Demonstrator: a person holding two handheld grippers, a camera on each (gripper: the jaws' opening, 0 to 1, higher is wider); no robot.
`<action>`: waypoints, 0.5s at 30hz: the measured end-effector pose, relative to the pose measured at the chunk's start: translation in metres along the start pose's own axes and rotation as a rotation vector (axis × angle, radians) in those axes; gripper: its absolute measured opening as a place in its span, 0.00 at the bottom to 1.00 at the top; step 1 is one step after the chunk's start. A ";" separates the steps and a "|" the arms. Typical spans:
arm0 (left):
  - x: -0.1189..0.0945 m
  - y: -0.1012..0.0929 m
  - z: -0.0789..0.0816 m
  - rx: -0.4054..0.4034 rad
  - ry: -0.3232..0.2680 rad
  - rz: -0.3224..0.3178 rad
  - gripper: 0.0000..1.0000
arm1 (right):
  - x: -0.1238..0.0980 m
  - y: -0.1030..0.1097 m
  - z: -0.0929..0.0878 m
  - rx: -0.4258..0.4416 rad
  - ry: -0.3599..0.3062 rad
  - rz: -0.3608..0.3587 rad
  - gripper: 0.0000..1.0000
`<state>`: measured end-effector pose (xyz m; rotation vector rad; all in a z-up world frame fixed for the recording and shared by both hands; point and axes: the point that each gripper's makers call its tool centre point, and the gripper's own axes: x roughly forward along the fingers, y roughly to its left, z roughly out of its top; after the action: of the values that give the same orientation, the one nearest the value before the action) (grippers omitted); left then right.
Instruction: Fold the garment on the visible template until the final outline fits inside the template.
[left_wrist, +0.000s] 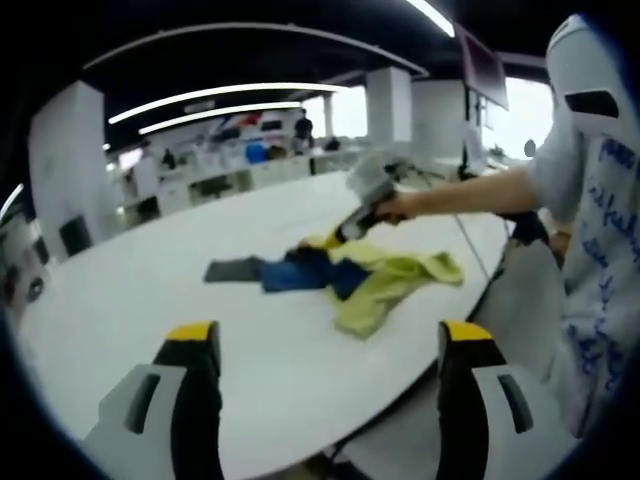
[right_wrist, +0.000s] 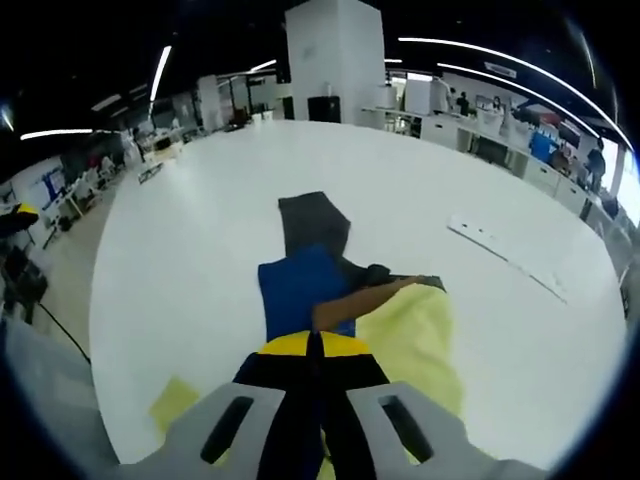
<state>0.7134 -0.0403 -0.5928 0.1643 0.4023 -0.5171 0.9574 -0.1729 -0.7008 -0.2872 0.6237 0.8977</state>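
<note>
A crumpled garment (left_wrist: 385, 280) in yellow-green, blue and dark grey lies on the white table (left_wrist: 150, 290). In the left gripper view, a hand holds my right gripper (left_wrist: 352, 228) at the garment's far edge. In the right gripper view, the right gripper (right_wrist: 315, 342) has its yellow-tipped jaws together over the garment (right_wrist: 300, 285), shut on a brownish edge strip (right_wrist: 370, 295) of the cloth. A flat dark grey patch (right_wrist: 315, 225) lies beyond the blue part; I cannot tell if it belongs to the garment. My left gripper (left_wrist: 328, 335) stands open above the near table, apart from the cloth.
A person in a white printed shirt (left_wrist: 600, 250) stands at the table's right edge. A thin cable (left_wrist: 478, 250) runs across the table near that edge. A white strip (right_wrist: 500, 245) lies on the table to the right. Desks and pillars stand in the background.
</note>
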 end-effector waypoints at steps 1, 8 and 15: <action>0.001 0.000 0.000 0.004 0.002 -0.003 0.86 | -0.003 0.000 0.001 0.000 -0.004 0.002 0.01; 0.008 -0.001 0.003 0.015 0.001 -0.022 0.85 | -0.032 0.002 0.007 -0.019 -0.051 0.002 0.01; 0.016 0.000 0.005 0.036 0.008 -0.043 0.84 | -0.060 -0.004 0.009 -0.023 -0.089 -0.019 0.01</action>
<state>0.7285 -0.0485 -0.5948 0.1926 0.4055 -0.5665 0.9361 -0.2096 -0.6568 -0.2719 0.5279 0.8947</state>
